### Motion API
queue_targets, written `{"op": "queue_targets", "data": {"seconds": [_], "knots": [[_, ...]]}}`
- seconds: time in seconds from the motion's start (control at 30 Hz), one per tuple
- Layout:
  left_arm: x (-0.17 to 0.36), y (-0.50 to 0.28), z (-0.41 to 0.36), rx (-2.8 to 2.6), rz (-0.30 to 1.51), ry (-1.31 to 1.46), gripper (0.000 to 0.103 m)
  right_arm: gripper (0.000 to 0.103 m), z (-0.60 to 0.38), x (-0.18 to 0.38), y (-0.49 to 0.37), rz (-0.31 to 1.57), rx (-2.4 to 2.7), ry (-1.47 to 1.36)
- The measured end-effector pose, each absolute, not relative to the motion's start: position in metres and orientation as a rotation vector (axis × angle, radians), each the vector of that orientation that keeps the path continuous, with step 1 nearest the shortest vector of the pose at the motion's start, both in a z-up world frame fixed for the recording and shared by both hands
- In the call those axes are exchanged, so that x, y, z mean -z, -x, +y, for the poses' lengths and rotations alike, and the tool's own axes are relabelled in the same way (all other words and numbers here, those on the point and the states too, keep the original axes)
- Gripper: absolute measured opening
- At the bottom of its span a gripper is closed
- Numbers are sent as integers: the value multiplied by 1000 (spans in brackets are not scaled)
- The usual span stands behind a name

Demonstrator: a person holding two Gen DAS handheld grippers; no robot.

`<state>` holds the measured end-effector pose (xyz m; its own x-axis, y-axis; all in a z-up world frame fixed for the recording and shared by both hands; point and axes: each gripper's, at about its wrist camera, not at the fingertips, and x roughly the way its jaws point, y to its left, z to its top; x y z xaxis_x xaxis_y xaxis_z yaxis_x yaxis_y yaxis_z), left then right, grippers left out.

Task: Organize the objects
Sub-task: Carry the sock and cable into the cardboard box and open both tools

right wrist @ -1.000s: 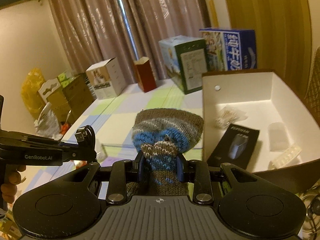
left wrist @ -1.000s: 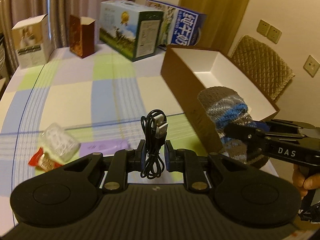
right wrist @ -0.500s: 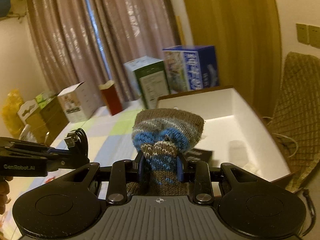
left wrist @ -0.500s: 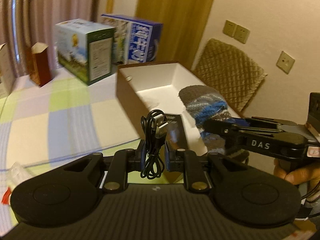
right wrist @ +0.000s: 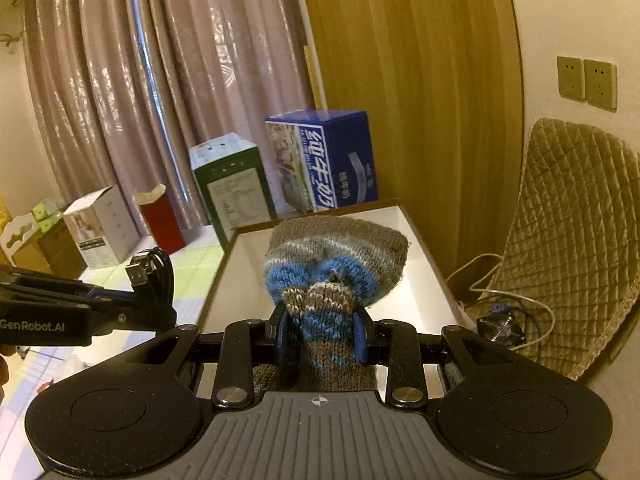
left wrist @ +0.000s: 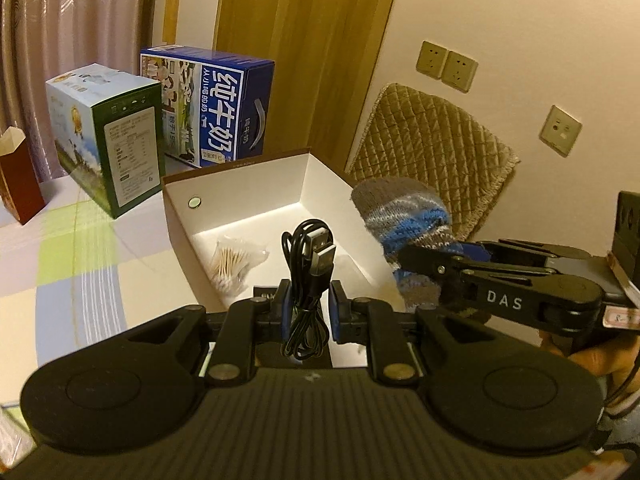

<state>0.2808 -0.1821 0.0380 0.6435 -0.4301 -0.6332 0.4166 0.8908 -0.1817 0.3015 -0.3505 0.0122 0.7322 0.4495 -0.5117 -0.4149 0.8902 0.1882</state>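
Left gripper [left wrist: 307, 304] clamped the coiled cable [left wrist: 308, 276], right gripper [right wrist: 321, 330] the knit sock [right wrist: 334, 264], both over the open box [left wrist: 240, 196]; best lowered inside before release, clear of the walls.

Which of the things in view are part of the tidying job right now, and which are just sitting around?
Part of the job:
- black USB cable, clamped in the left gripper
- knitted sock, clamped in the right gripper
- open white box, holding a bag of cotton swabs

Just sitting around:
- blue milk carton
- green carton
- red paper bag
- quilted chair cover
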Motion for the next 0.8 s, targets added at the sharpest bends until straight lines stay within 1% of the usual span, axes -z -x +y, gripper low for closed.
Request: {"op": "queue_targets", "data": {"seconds": [0.23, 0.6, 0.8], "knots": [[-26, -325, -199, 445, 757, 16, 15, 29, -352, 1, -342, 604, -472, -55], [7, -403, -215, 362, 839, -13, 15, 29, -330, 25, -404, 666, -503, 0], [25, -431, -222, 344, 886, -33, 15, 29, -326, 36, -429, 702, -496, 4]]}}
